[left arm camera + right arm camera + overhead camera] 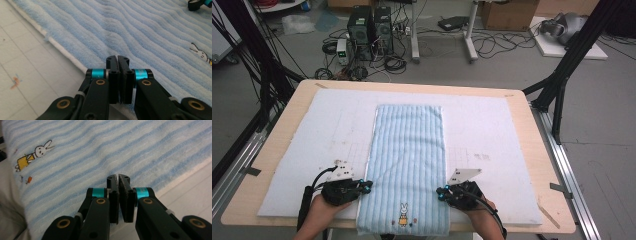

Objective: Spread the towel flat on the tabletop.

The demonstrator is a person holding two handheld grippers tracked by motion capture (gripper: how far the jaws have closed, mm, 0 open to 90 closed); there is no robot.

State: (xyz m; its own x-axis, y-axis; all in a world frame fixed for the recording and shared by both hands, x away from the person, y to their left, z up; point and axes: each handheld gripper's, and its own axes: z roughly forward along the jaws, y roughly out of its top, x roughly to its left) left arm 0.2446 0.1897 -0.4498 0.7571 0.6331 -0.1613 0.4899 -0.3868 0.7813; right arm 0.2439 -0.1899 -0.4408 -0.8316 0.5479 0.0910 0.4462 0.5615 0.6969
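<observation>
A light blue striped towel [407,145] lies flat and lengthwise on a white mat [332,125], its near end hanging over the table's front edge. A small rabbit picture [403,214] marks that near end. My left gripper [367,186] is at the towel's left edge, shut; in the left gripper view its jaws [117,59] meet just over the towel's white hem [62,50] with nothing seen between them. My right gripper [440,193] is at the towel's right edge, also shut [118,176], above the towel [100,150] close to its border. The rabbit [35,153] lies to its left.
The mat covers most of a wooden table [539,150]. The mat's bare parts flank the towel on both sides. On the floor behind stand computer towers [369,27], cables and cardboard boxes [507,14]. Black frame struts [564,75] rise at both sides.
</observation>
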